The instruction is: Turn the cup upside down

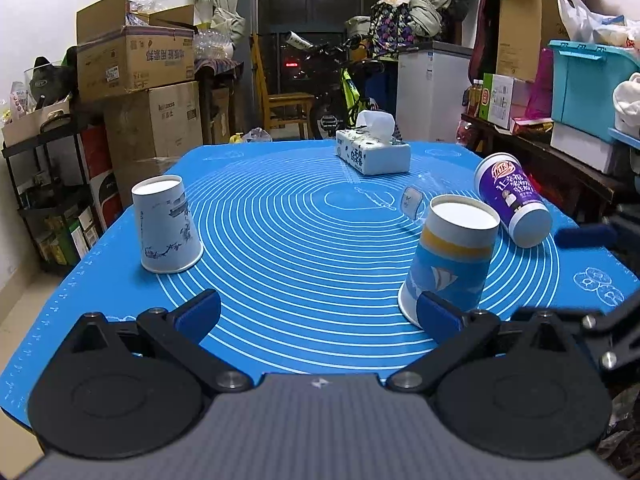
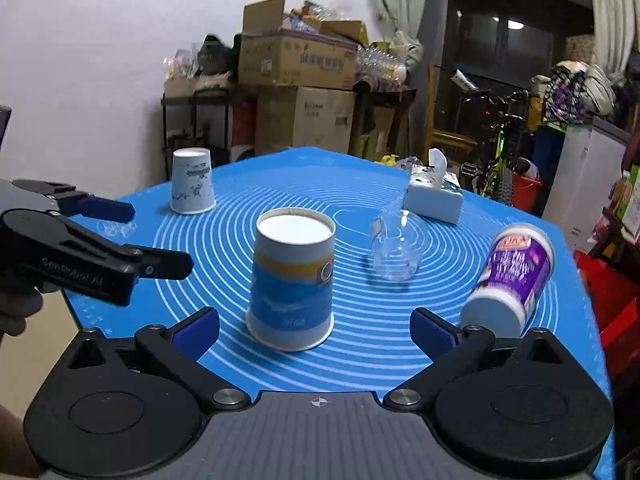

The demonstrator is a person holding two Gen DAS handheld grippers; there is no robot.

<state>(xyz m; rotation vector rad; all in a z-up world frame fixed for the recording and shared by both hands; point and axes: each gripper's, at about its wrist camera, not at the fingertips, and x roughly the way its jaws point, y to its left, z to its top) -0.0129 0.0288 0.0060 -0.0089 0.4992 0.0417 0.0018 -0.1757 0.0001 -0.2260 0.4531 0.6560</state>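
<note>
Left wrist view: my left gripper (image 1: pixel 318 316) gapes wide, empty. Purple cup (image 1: pixel 514 199) lies on its side at 2 o'clock on the blue mat (image 1: pixel 304 248).

Right wrist view: my right gripper (image 2: pixel 316 330) spreads wide, empty; purple cup (image 2: pixel 512 280) at 3 o'clock. Likely light, crushable paper; I'd pinch mid-body gently.

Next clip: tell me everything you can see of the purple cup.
The purple cup is a tall paper-looking cup with a purple printed wrap, white lettering and a white base. It lies on its side on the blue mat, near the right edge, base toward both cameras, mouth pointing away. Nothing grips it; the right gripper is open, its right finger close to the base.
</note>
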